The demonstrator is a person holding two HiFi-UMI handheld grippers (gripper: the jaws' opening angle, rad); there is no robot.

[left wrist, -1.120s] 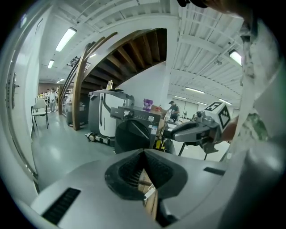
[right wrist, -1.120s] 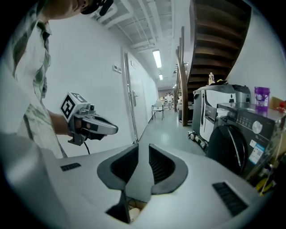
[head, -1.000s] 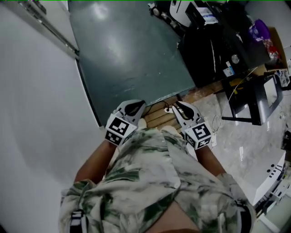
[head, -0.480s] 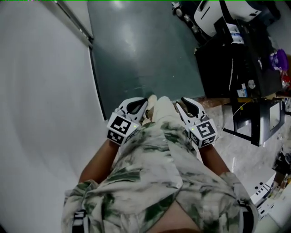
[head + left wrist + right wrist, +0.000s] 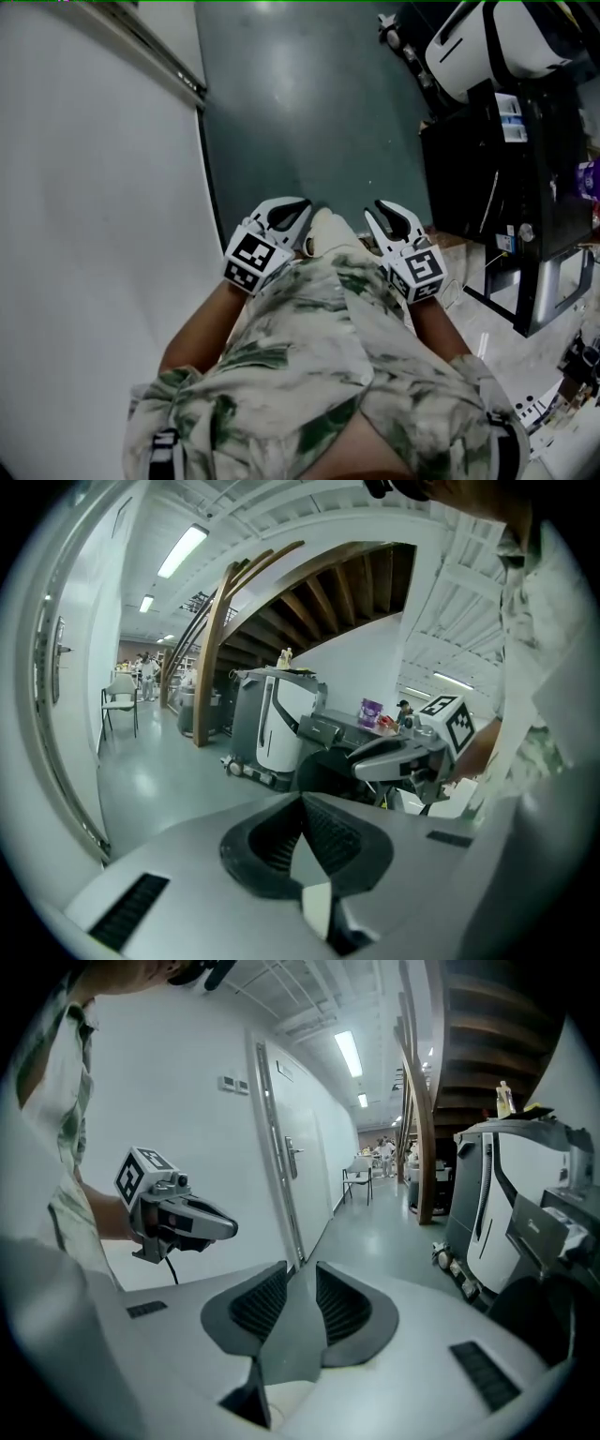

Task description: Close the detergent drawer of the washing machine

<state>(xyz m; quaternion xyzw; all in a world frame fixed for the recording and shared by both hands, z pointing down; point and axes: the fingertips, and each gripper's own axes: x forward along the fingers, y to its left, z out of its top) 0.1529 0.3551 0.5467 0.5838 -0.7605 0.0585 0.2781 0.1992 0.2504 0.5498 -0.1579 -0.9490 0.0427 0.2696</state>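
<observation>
No washing machine or detergent drawer is plainly in view. Both grippers are held side by side at waist height over a grey-green floor [image 5: 300, 122]. In the head view my left gripper [image 5: 298, 208] sits at centre left and my right gripper [image 5: 375, 211] at centre right. In the left gripper view my left gripper [image 5: 302, 803] has its tips meeting, with nothing between them. In the right gripper view my right gripper [image 5: 302, 1274] has its ribbed pads [image 5: 342, 1302] apart and empty. Each gripper view also shows the other gripper off to the side.
A white wall [image 5: 94, 216] with a metal rail runs along the left. A white appliance with dark panels [image 5: 497, 42] and a black stand [image 5: 487, 178] are on the right. A wooden staircase [image 5: 281, 583] rises over the corridor, and a chair [image 5: 358, 1176] stands far down it.
Both grippers have travelled forward together along the wall. The wooden pallet by the feet has gone from view. The black stand and white appliance have drawn closer on the right.
</observation>
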